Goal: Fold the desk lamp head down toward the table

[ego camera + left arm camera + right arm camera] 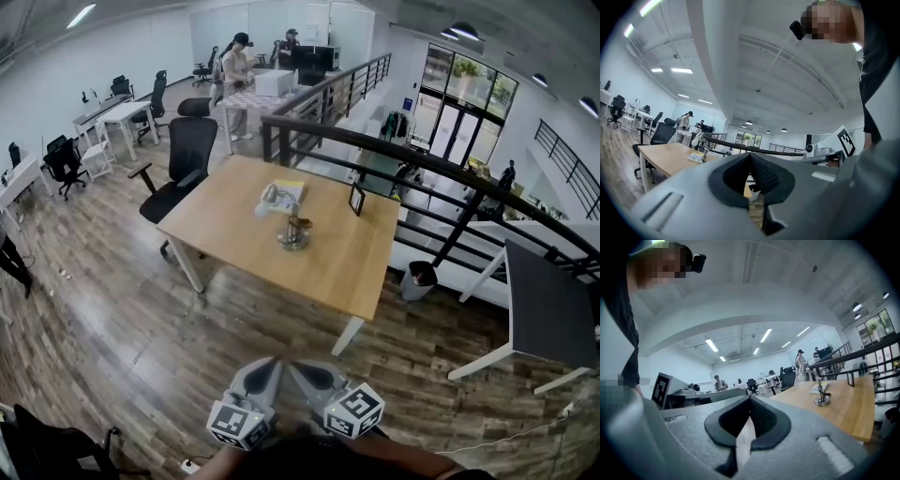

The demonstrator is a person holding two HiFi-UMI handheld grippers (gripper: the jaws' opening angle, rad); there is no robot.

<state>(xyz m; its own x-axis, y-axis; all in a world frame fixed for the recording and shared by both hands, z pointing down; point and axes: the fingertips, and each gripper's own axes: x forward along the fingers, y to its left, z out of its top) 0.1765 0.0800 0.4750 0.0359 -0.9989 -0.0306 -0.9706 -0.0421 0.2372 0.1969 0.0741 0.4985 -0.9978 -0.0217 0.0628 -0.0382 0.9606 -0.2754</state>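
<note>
The desk lamp (292, 230) stands mid-table on the wooden table (328, 267), its pale head (271, 199) raised toward the left. Both grippers hang over the floor well short of the table's near edge, side by side and pointing at it. My left gripper (266, 368) is shut with nothing in it, and so is my right gripper (306, 369). In the left gripper view the shut tips (750, 157) frame the distant lamp (699, 143) on the table (665, 158). In the right gripper view the shut tips (750, 400) sit left of the lamp (821, 393).
A book (287, 191) and a small picture frame (357, 199) lie behind the lamp. A black office chair (184, 159) stands at the table's left. A dark railing (422, 164) runs behind, with a bin (421, 277) and another table (548, 314) on the right. People (234, 70) stand far back.
</note>
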